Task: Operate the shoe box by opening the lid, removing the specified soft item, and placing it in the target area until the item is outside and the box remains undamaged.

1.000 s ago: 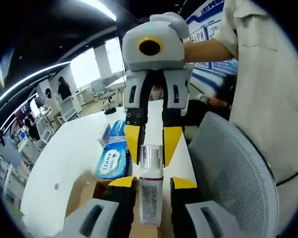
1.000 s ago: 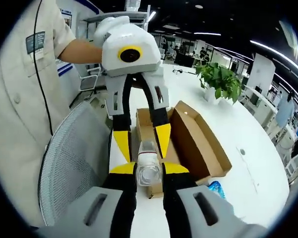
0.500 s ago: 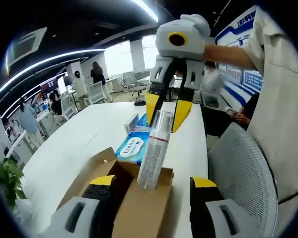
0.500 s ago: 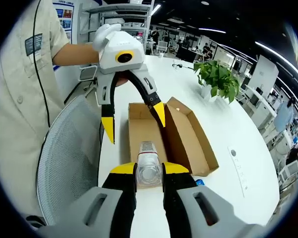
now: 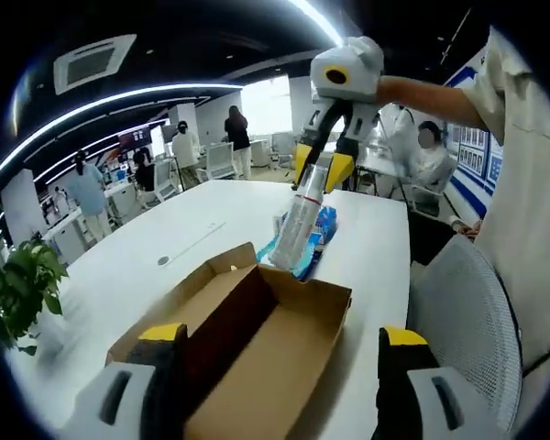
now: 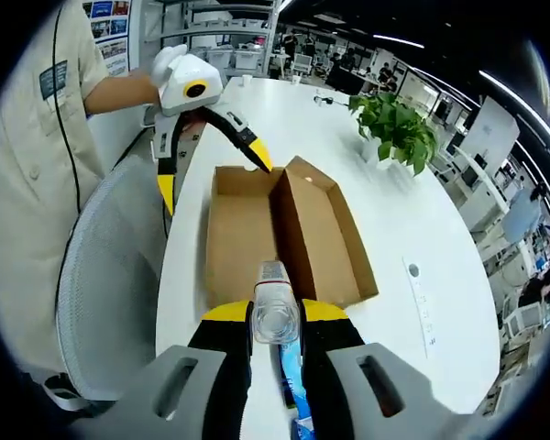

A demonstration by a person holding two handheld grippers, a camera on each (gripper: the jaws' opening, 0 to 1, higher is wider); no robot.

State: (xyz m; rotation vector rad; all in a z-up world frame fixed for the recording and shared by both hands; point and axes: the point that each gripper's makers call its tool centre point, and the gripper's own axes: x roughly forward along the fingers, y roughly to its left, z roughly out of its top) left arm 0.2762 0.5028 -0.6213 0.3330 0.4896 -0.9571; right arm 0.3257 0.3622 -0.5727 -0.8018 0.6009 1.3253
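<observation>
The brown cardboard shoe box lies open on the white table, its lid folded back; I see no item inside it. In the left gripper view my left gripper stands wide open just above the box's near end. A clear bottle with a printed label hangs tilted beyond the box's far end, with my right gripper shut on its top. In the right gripper view the same bottle sits between the shut jaws of my right gripper, and the left gripper hovers open over the box's far end.
A blue wipes pack lies on the table behind the bottle and under my right gripper. A grey mesh chair stands at the table's edge beside a person in beige. A potted plant stands further along the table.
My left gripper has let go of the bottle and opened wide. The right gripper has carried the bottle up and away from the box, towards the wipes pack.
</observation>
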